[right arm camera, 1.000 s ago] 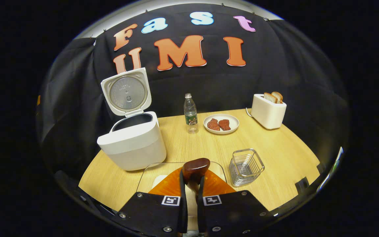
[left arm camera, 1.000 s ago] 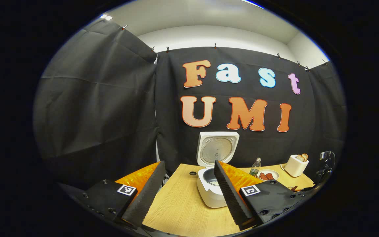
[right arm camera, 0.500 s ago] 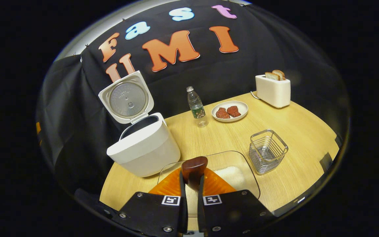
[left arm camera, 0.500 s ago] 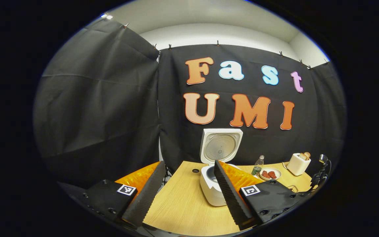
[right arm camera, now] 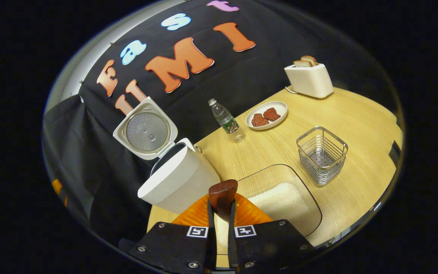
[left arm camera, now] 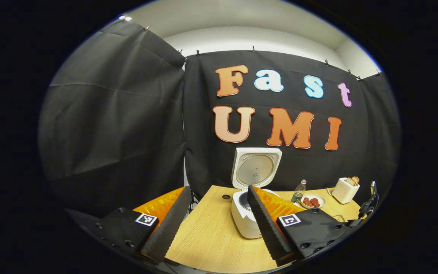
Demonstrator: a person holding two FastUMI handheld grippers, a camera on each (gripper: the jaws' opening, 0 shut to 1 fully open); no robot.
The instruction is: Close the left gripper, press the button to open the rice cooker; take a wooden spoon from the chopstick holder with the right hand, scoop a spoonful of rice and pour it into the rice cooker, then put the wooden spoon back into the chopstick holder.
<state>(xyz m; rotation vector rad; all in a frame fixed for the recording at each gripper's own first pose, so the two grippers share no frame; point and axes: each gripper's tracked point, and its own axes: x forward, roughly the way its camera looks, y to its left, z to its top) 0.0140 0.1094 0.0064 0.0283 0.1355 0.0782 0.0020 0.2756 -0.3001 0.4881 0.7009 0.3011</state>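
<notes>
The white rice cooker (right arm camera: pixel 181 180) stands open on the wooden table (right arm camera: pixel 359 114), its lid (right arm camera: pixel 146 131) tipped back. My right gripper (right arm camera: pixel 221 207) is shut on the dark wooden spoon (right arm camera: pixel 222 192), whose end sticks up between the fingers. The spoon hangs above the near edge of a clear tray of white rice (right arm camera: pixel 278 198), just right of the cooker. The wire chopstick holder (right arm camera: pixel 322 154) stands to the right of the tray with nothing in it. In the left gripper view, my left gripper (left arm camera: pixel 218 188) is open, well back from the open cooker (left arm camera: pixel 246 217).
Behind the tray stand a water bottle (right arm camera: pixel 226 121), a plate with two pieces of meat (right arm camera: pixel 266 115) and a white toaster with bread (right arm camera: pixel 309 78). Black cloth walls the table at the back and left. A small dark hole (left arm camera: pixel 226 197) sits in the tabletop left of the cooker.
The right gripper has rolled and shifted with the spoon, so the table now looks tilted and more of the rice tray shows beside the spoon. The left gripper has barely moved.
</notes>
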